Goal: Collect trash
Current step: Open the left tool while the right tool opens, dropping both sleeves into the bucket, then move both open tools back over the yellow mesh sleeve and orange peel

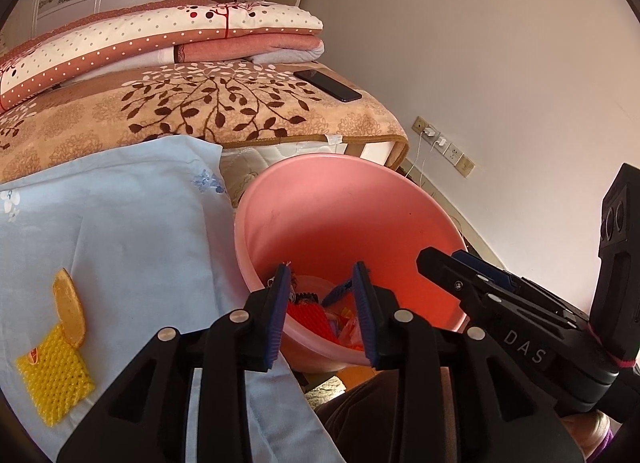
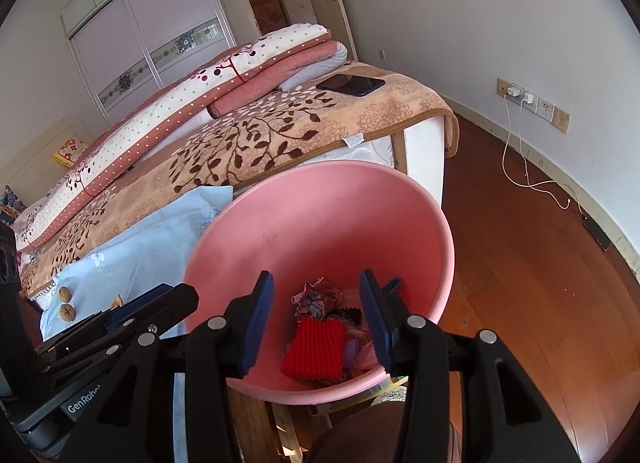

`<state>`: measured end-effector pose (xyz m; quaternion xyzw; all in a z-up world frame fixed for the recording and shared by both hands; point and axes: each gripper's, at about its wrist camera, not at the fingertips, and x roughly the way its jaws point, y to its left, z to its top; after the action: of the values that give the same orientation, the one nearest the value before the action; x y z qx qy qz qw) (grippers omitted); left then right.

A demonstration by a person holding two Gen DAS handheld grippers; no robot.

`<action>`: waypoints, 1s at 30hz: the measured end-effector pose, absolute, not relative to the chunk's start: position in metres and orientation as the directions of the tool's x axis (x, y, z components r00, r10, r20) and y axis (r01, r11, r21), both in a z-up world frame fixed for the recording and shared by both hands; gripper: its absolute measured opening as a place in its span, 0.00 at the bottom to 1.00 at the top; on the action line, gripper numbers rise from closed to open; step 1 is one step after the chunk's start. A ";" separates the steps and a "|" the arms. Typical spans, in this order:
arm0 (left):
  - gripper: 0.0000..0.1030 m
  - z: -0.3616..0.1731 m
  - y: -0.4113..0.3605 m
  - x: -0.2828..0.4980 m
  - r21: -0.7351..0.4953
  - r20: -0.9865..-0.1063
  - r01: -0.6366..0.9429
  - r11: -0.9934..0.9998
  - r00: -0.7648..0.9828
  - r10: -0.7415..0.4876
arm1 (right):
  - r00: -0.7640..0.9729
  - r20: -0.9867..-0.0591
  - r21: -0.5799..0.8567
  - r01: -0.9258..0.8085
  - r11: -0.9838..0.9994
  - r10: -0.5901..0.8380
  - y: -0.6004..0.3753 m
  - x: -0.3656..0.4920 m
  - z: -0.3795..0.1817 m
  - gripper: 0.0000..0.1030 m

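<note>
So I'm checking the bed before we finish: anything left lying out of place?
Yes: a yellow foam net with a peel on it, and two walnuts, lie on the blue sheet, outside the pink bin.

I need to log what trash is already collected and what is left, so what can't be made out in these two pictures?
- Scraps under the red foam net in the pink bin: right wrist view, covered by it and the right tongs.
- Bin floor: left wrist view, blocked by the left tongs.
- Yellow foam net label: left wrist view, too small.
- Two round items on the blue cloth: right wrist view, too small.
</note>
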<state>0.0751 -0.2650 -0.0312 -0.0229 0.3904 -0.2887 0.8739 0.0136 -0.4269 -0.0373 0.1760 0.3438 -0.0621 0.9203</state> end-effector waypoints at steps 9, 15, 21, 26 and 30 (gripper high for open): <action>0.31 -0.015 -0.238 0.042 -0.221 -0.641 0.515 0.828 0.563 -0.521 | 0.777 -0.629 0.296 0.213 0.931 0.022 -0.393 -0.018 -0.020 0.44; 0.31 -0.009 -0.213 0.022 -0.188 -0.639 0.522 0.832 0.578 -0.507 | 0.787 -0.616 0.310 0.193 0.931 0.042 -0.368 -0.034 -0.011 0.44; 0.31 -0.001 -0.190 0.004 -0.169 -0.622 0.517 0.839 0.605 -0.498 | 0.799 -0.599 0.284 0.157 0.946 0.047 -0.339 -0.047 0.002 0.44; 0.31 0.005 -0.172 -0.008 -0.154 -0.615 0.493 0.856 0.631 -0.474 | 0.823 -0.567 0.275 0.132 0.952 0.050 -0.322 -0.059 0.015 0.44; 0.31 0.007 -0.156 -0.012 -0.128 -0.613 0.478 0.869 0.650 -0.449 | 0.835 -0.547 0.280 0.120 0.952 0.056 -0.316 -0.066 0.025 0.44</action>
<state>-0.0117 -0.1564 0.0065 0.0225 0.3311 -0.2552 0.9081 -0.0656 -0.3164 0.0251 0.1532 0.2866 -0.0168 0.9456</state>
